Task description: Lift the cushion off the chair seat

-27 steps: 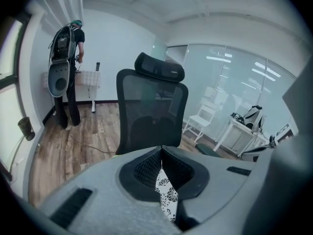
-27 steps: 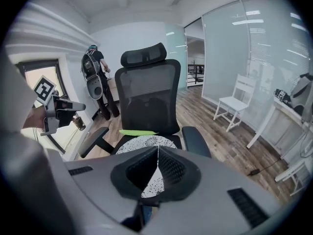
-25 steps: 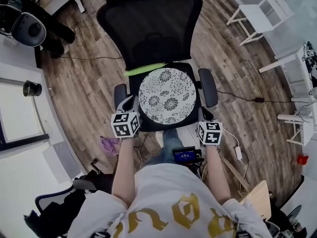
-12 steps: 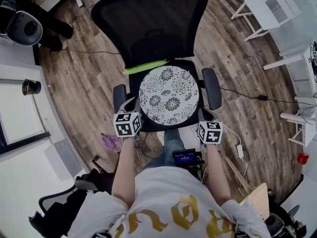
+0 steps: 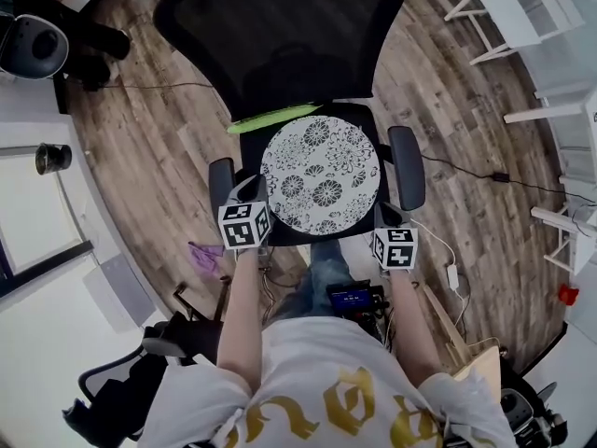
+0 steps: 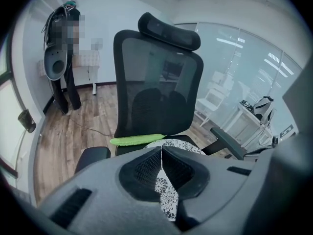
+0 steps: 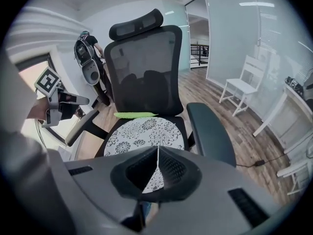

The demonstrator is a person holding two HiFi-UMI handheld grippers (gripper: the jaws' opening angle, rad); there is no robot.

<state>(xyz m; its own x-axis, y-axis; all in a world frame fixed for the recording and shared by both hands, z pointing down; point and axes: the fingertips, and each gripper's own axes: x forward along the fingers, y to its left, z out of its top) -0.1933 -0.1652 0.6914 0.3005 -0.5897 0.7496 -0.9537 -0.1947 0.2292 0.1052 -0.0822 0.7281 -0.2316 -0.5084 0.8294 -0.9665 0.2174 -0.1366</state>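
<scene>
Left tool [image 5: 249,192] and right tool [image 5: 385,216], both closed, flank the cushion [image 5: 320,174].

The black office chair [image 5: 280,45] stood on a wood-plank floor [image 5: 168,157]. On its seat [image 5: 249,149] lay a round white cushion [image 5: 320,175] with a black flower pattern, covering most of the seat between the two armrests [image 5: 407,168]. A flat green strip [image 5: 273,117] lay along the seat's rear edge, just behind the cushion, at the foot of the mesh back.
</scene>
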